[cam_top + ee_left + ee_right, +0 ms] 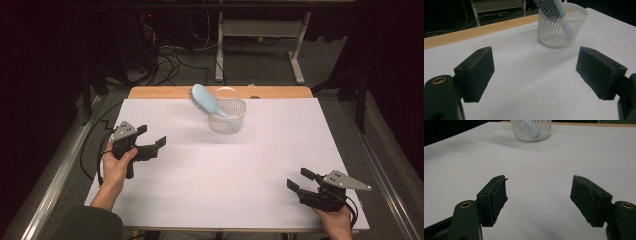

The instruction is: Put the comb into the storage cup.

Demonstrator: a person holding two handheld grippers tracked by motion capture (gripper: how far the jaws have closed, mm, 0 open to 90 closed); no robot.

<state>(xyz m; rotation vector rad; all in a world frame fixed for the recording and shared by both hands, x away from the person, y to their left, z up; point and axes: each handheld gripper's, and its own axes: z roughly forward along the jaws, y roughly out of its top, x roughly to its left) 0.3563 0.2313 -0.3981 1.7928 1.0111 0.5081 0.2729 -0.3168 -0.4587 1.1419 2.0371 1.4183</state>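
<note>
Brush [551,8] bristles in left gripper view

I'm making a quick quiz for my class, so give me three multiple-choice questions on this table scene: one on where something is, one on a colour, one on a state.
1. Where is the hairbrush?
A. flat on the white sheet
B. leaning in the white basket
C. in the left gripper

2. What colour is the back of the hairbrush?
A. light blue
B. red
C. black

3. How do the jaws of the right gripper stand?
A. shut on the basket
B. shut on the hairbrush
C. apart and empty

Answers: 1 B, its handle goes down into the basket and its head sticks out over the rim. 2 A, the high view shows a pale blue back. 3 C, bare white sheet lies between them.
</note>
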